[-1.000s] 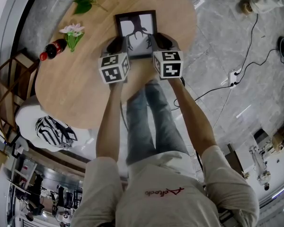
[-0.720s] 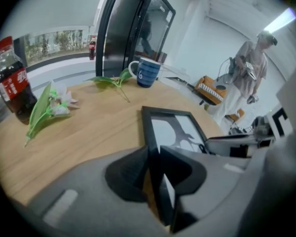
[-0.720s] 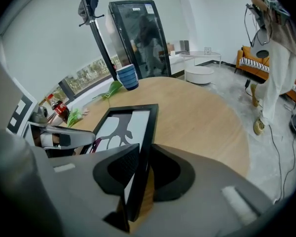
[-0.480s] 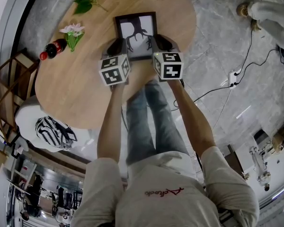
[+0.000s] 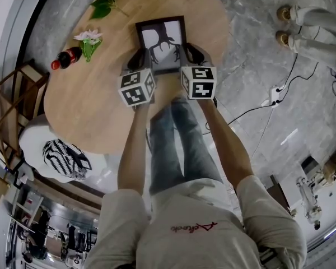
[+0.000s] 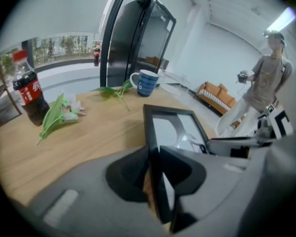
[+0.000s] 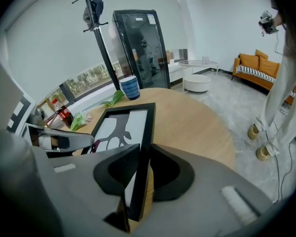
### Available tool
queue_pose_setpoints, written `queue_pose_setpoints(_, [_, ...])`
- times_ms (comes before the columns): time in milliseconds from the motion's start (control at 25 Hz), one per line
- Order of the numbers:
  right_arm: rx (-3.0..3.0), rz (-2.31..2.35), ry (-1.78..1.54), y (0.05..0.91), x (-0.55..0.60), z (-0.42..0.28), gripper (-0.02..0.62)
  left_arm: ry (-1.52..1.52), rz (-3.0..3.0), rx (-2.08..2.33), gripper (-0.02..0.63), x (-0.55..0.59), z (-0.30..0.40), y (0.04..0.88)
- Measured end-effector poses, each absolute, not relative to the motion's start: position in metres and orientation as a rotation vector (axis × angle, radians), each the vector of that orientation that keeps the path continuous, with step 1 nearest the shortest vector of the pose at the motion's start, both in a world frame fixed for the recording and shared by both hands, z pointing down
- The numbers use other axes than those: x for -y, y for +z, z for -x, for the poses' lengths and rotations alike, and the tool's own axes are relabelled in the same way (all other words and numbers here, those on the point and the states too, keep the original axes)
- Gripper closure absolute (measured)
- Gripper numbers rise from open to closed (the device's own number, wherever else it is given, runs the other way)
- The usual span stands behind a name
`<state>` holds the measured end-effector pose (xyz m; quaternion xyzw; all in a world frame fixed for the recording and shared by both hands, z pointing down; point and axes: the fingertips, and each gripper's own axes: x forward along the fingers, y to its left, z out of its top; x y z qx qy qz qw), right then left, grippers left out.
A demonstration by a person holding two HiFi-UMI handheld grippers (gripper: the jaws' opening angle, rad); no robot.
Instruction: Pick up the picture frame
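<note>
- The left claw [image 6: 155, 168] pinches the left rim of the picture frame [image 5: 161, 41] at its near end. Its jaws have just been closing, and the black moulding sits squeezed between the pads.
- The right claw [image 7: 140, 173] pinches the right rim of the frame in the same way. Its jaws have also just been closing, onto the moulding between them.
- The frame lies face up on the wooden surface [image 5: 101, 108], held at both near corners. Whether that near end is already off the wood cannot be told.
- Left of the frame lie a flower [image 5: 88, 40] and a cola bottle [image 5: 66, 57]. Beyond its far end are a leafy sprig [image 5: 103, 5] and a blue mug [image 6: 147, 82].
- Risk: both holds are thin edge pinches near one end, so the far end may sag and pivot in the pads.
- Risk: if one hand rises faster than the other, the frame would likely twist and slip free, dropping glass-first onto the surface.
</note>
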<state>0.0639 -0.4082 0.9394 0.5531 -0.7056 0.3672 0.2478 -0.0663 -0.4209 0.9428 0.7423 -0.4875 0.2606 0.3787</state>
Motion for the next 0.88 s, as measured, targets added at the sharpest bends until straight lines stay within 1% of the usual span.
queue_pose_setpoints(360, [1.994,-1.568,0.904,0.878,0.413,-0.063,0.522,0.614,-1.97,1.309,0.537,0.426,0.068,0.88])
queue_pose_setpoints(880, [2.088,-1.611,0.735,0.745,0.408,-0.046,0.522,0.506,-2.031,1.417,0.537,0.419,0.086,0.749])
